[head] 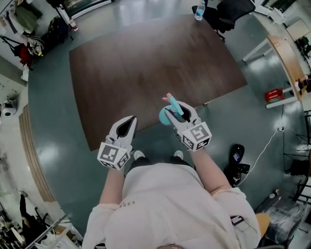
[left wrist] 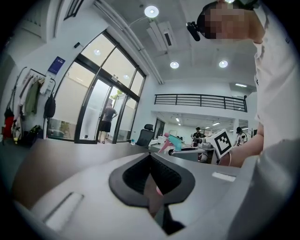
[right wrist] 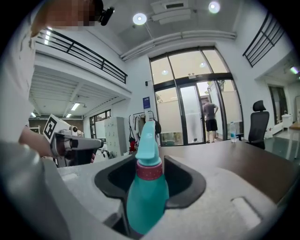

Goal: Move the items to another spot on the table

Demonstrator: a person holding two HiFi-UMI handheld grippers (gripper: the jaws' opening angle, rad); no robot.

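Note:
My right gripper (head: 175, 112) is shut on a teal spray bottle (head: 165, 116) with a pink collar and a teal nozzle. It holds the bottle upright at the near edge of the dark brown table (head: 146, 68). In the right gripper view the bottle (right wrist: 146, 187) stands between the dark pads (right wrist: 187, 180), nozzle pointing up. My left gripper (head: 127, 125) hangs just off the table's near edge, left of the bottle, jaws together and nothing held. The left gripper view shows its jaws (left wrist: 152, 176) closed, with the bottle (left wrist: 176, 142) far off at the right.
A water bottle (head: 199, 10) stands by the table's far right corner, next to a black office chair (head: 233, 12). A red box (head: 274, 94) and a black item (head: 236, 154) lie on the floor at the right. A person (right wrist: 210, 117) stands at the glass doors.

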